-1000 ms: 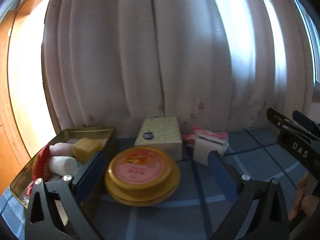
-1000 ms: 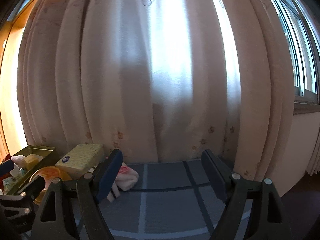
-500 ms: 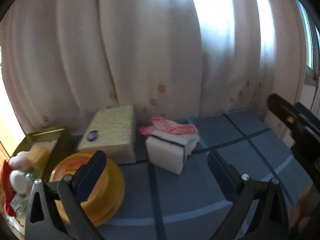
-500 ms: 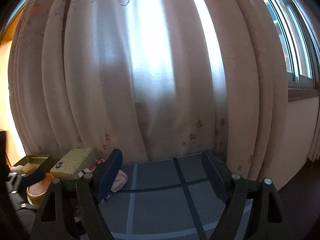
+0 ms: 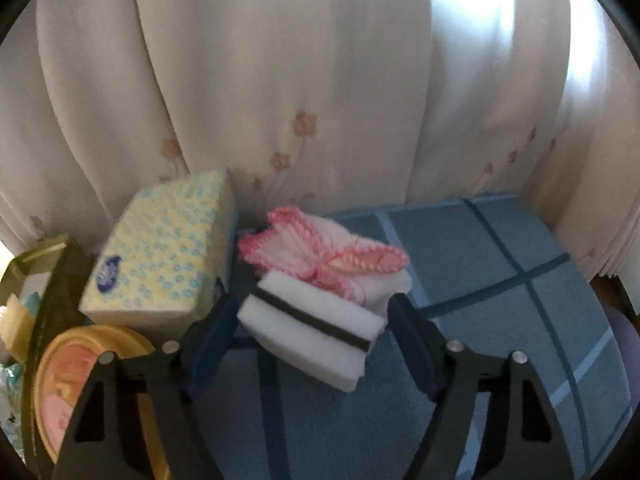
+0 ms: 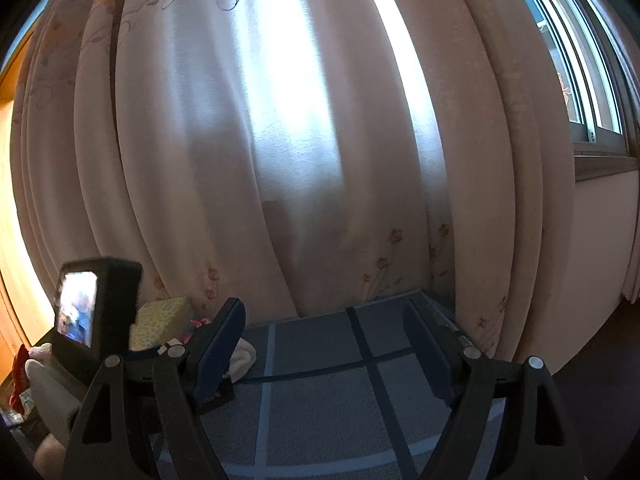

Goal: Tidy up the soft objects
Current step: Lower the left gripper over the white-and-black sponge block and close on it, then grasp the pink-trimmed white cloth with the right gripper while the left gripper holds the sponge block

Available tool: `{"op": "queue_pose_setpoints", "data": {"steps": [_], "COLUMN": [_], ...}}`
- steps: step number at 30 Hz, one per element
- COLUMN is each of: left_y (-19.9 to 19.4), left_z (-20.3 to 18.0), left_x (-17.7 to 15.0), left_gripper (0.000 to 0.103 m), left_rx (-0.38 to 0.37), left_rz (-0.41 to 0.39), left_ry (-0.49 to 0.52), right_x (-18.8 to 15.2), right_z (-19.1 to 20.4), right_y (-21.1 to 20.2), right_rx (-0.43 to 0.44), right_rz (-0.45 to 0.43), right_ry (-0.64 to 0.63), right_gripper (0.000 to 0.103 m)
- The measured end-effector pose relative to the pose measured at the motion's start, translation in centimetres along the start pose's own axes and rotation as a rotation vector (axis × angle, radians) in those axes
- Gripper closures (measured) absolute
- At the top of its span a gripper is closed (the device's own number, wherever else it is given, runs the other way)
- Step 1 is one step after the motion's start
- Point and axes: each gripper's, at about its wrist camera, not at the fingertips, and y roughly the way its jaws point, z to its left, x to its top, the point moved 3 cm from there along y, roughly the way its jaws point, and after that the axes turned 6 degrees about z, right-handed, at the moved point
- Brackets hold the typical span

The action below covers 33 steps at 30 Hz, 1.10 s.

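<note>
Left wrist view caught one sponge, one cloth, one tissue pack, one tin and one tray, all on the mat. One left gripper sat spread wide, nothing held, its fingers flanking the sponge but apart from it. A second ago the tin sat dead centre; now it was pushed off to the lower left and the sponge filled the middle, much nearer. White, blocky foam with a dark stripe, that sponge; the cloth behind it, touching, was knitted, white with pink edging. Tissue pack soft, yellow, dotted. Tin round, gold-rimmed, with a pink lid. Right gripper was released too, over bare checked mat, curtain pleated beyond.
</note>
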Motion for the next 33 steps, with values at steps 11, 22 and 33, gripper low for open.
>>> {"op": "queue_pose_setpoints", "data": {"steps": [11,22,33], "left_y": [-1.1,-6.9,-8.4], "left_z": [1.7,4.9,6.6], "left_x": [-1.0,-3.0,-4.1], "left_gripper": [0.051,0.051,0.051], "left_rx": [-0.127,-0.321,-0.275], "left_rz": [-0.027,-0.216,-0.286], "left_ry": [-0.050,-0.082,-0.126], "right_x": [-0.1,-0.1,0.2], "right_z": [-0.1,-0.2,4.8], "right_y": [0.4,1.5,10.8], "right_rx": [0.000,0.025,0.301], "right_rz": [0.016,0.059,0.432], "right_ry": [0.013,0.023,-0.039], "right_gripper": [0.020,0.020,0.020]}}
